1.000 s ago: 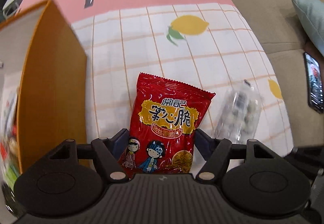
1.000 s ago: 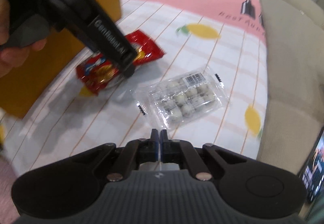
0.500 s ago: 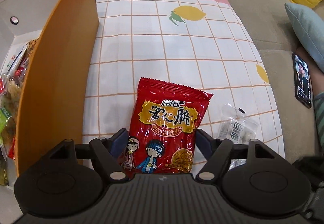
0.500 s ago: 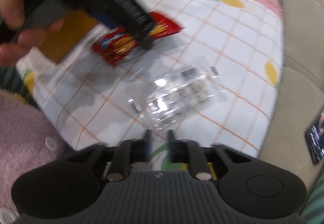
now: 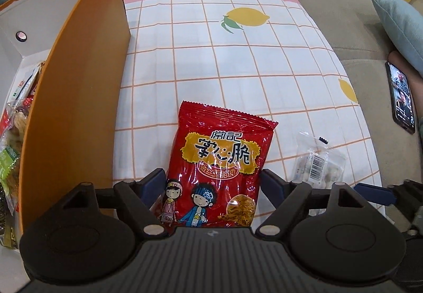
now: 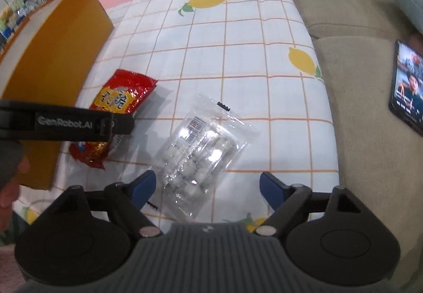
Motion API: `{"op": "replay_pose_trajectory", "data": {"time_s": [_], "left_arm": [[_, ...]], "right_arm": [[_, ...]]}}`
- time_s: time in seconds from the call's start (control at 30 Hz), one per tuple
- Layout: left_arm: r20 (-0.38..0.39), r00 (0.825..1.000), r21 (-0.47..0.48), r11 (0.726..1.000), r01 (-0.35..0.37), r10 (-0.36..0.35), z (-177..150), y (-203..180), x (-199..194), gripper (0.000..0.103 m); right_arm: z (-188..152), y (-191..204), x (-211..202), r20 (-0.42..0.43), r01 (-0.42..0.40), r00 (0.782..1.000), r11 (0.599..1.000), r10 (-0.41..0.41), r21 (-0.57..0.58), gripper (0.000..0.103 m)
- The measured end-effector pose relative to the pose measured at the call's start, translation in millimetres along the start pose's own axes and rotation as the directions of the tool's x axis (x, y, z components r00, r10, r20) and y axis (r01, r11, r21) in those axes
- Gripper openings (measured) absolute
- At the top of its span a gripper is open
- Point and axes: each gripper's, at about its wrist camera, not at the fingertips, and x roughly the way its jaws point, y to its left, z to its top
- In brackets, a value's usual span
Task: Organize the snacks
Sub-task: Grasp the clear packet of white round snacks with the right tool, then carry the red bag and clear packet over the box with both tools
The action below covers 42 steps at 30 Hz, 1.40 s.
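A red snack bag (image 5: 219, 166) with cartoon figures lies flat on the checked tablecloth (image 5: 211, 68). My left gripper (image 5: 212, 181) points down over its near end. Its jaws are opening, with the bag between the blue fingers and no pad pressing it. A clear packet of small white balls (image 6: 201, 150) lies to the right of the red bag (image 6: 116, 107). My right gripper (image 6: 207, 184) hovers over that packet's near end. Its jaws are opening wide, with the packet between them, closer to the left finger. The same packet (image 5: 317, 163) shows in the left wrist view.
An orange box (image 5: 74, 97) stands open at the left with several snack packs (image 5: 13, 134) inside; its wall (image 6: 53, 54) is close to the red bag. A beige sofa (image 5: 343, 15) borders the table on the right, with a phone (image 6: 407, 86) and a blue cushion (image 5: 401, 25).
The right jaws went from shut to wide apart, and that gripper rolled and moved over the clear packet. The left gripper shifted so that more of the orange box shows; its jaws spread slightly.
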Motion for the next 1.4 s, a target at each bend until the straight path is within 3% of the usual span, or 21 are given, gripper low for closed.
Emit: {"op": "replay_pose_trajectory", "data": {"time_s": [0.27, 0.47, 0.73, 0.87, 1.0, 1.17, 1.23, 1.3, 1.4], "left_arm": [[-0.007, 1.0, -0.018, 1.0, 0.02, -0.02, 1, 5, 2, 0.095], [-0.006, 1.0, -0.006, 1.0, 0.019, -0.019, 0, 5, 3, 0.095], [-0.003, 1.0, 0.009, 1.0, 0.018, -0.018, 1, 5, 6, 0.098], [-0.017, 1.0, 0.03, 0.999, 0.013, -0.012, -2, 4, 12, 0.1], [-0.005, 1.0, 0.075, 0.997, -0.013, 0.014, -4, -3, 14, 0.102], [0.007, 0.999, 0.14, 0.989, -0.054, 0.054, -8, -12, 17, 0.102], [0.017, 0.999, 0.142, 0.989, -0.044, 0.042, -10, -12, 17, 0.097], [0.024, 0.999, 0.144, 0.989, -0.046, 0.043, -10, -12, 16, 0.092], [0.035, 0.998, 0.137, 0.989, -0.05, 0.045, -10, -11, 13, 0.082]], "right_arm": [[1, 15, 7, 0.058, 0.002, 0.998, 0.994, 0.005, -0.107, 0.084], [0, 17, 6, 0.063, 0.032, 0.998, 0.979, -0.02, -0.2, 0.074], [-1, 5, 1, 0.043, 0.036, 0.999, 0.964, -0.026, -0.264, 0.069], [-2, 14, 3, 0.035, 0.009, 0.999, 0.951, 0.002, -0.31, 0.071], [-2, 16, 7, 0.028, 0.027, 0.999, 0.956, -0.02, -0.292, 0.083], [-3, 21, 9, 0.036, 0.05, 0.998, 0.956, -0.042, -0.289, 0.083], [-3, 21, 8, 0.045, 0.055, 0.998, 0.957, -0.044, -0.286, 0.079], [-2, 21, 6, 0.059, 0.061, 0.997, 0.958, -0.046, -0.279, 0.067], [-2, 20, 4, 0.067, 0.06, 0.997, 0.959, -0.043, -0.276, 0.064]]}}
